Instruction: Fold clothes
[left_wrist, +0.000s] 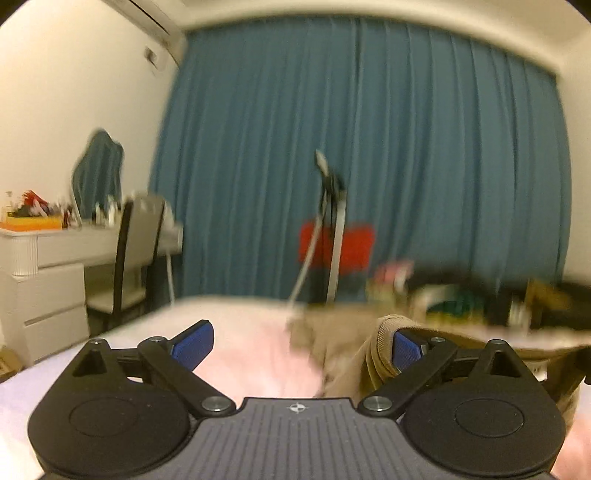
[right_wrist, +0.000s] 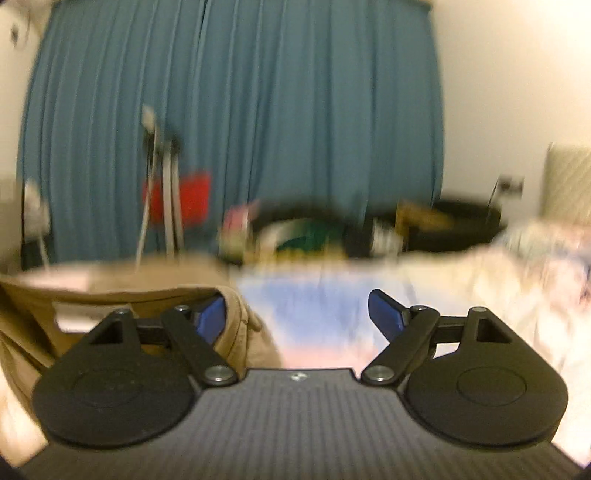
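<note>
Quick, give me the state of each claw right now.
Left claw: open, tan garment draped against one finger, not clamped.
Right claw: open, same tan garment beside one finger.

One tan garment (left_wrist: 343, 354), one chair (left_wrist: 136, 258), one blue curtain (left_wrist: 369, 147)

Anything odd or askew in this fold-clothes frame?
Nothing damaged or spilled. Only oddity: both the left gripper and right gripper are wide open, with the tan garment bunched against one finger of each rather than between the pads. Both views are motion-blurred.
</note>
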